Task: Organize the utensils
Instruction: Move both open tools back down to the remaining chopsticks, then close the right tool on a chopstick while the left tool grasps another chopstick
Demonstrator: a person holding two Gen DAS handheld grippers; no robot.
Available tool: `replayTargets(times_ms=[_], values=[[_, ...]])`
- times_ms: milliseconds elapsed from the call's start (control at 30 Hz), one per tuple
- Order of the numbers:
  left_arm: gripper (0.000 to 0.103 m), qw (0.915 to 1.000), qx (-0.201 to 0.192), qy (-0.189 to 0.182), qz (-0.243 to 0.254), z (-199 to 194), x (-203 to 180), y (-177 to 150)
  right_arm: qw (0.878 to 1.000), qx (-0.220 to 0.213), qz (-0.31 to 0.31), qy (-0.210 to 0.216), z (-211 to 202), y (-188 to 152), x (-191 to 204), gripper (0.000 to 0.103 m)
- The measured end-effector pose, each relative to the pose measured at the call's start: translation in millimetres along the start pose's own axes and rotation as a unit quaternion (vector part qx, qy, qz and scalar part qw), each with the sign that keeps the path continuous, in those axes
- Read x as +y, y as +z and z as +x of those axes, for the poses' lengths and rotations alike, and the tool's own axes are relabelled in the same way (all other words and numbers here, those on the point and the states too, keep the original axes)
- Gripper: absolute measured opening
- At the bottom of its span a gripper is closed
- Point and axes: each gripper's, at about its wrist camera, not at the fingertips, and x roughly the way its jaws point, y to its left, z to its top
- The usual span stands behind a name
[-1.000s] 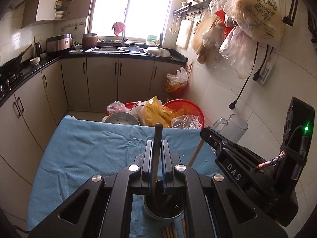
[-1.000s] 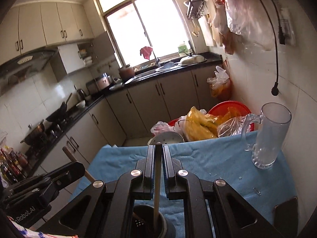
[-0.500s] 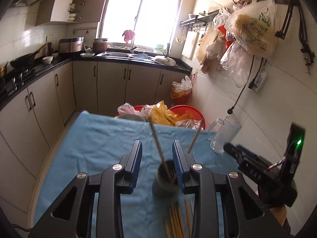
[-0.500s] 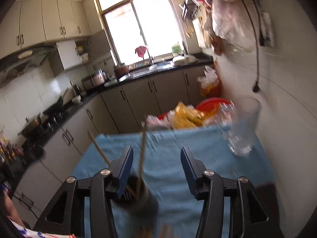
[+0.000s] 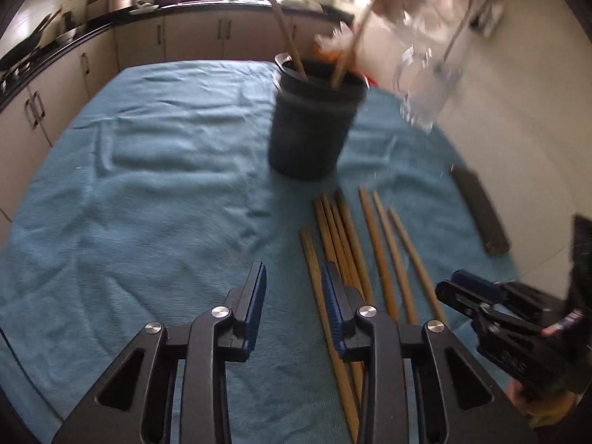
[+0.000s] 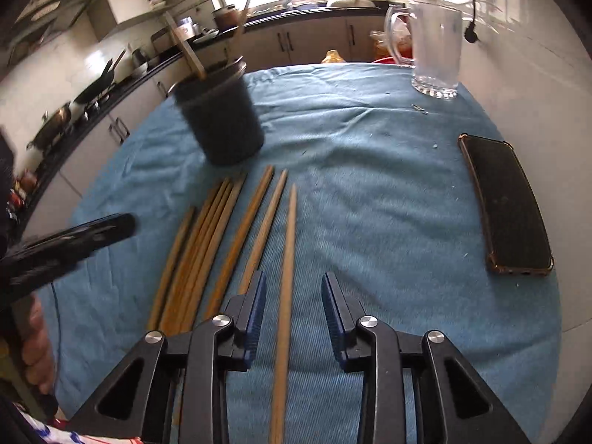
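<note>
Above the loose chopsticks (image 6: 236, 236), both spread and empty: left gripper (image 5: 294, 298), right gripper (image 6: 294, 305).

No readable text, label, brand, number or sign anywhere in either view.

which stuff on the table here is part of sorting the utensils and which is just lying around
Job: loose chopsticks on the cloth; dark holder cup with two chopsticks already standing in it.
Lying about: glass mug, phone, blue cloth.
</note>
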Motion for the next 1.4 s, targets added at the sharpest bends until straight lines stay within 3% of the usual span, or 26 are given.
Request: replayTargets(times_ms=[200,267,367,500,700,933,1200,1267,1400], values=[[0.022,0.9991,0.035,0.016,0.017,32.2,-16.1,2.7,1.000,0.006,-0.014,-0.016,5.9,-3.8,7.8,0.028],[0.011,0.9989,0.030,0.028,0.022,33.5,-18.6,4.6,1.000,0.009,-0.012,-0.024,9.8,-3.8,9.9,0.018],[0.007,0.9986,0.037,0.031,0.022,35.7,-17.1,6.3,0.999,0.015,-0.003,-0.033,15.1,-2.0,7.7,0.010],[0.006,0.9978,0.047,0.041,0.024,27.5,3.3,1.7,0.999,0.028,0.002,-0.045,8.8,-6.3,2.6,0.010],[0.007,0.9976,0.066,0.022,0.004,21.6,26.9,6.4,0.998,0.044,0.007,-0.038,11.0,0.1,-4.5,0.012],[0.007,0.9948,0.097,0.029,0.007,38.0,27.9,25.2,0.994,0.080,-0.006,-0.071,42.3,45.5,-6.0,0.012],[0.007,0.9952,0.091,0.032,0.012,45.3,24.0,32.6,0.985,0.124,-0.023,-0.119,74.6,89.9,5.2,0.012],[0.007,0.9954,0.089,0.032,0.012,45.9,22.7,33.5,0.984,0.122,-0.033,-0.124,76.3,89.9,12.2,0.007],[0.007,0.9958,0.082,0.035,0.021,46.5,19.6,33.6,0.989,0.094,-0.030,-0.109,71.1,84.4,11.6,0.006]])
